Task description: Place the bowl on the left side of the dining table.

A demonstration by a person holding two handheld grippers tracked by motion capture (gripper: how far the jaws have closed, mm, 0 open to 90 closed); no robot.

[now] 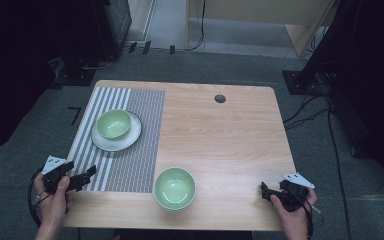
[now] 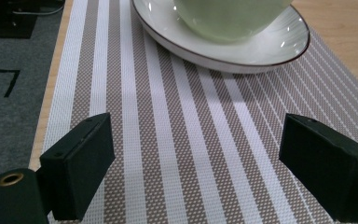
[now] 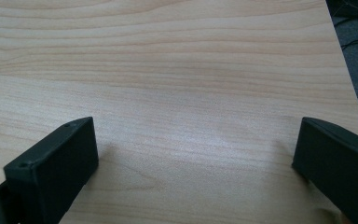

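Both grippers (image 1: 82, 177) (image 1: 266, 191) low (jaws apart)

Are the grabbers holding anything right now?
No. The left gripper is open over the striped placemat, and the right gripper is open over the bare wooden table.

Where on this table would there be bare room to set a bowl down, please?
The widest free patch is the bare wood of the table, between the striped placemat, the near green bowl and the right gripper. The placemat's far left is crowded by the plate carrying another bowl.
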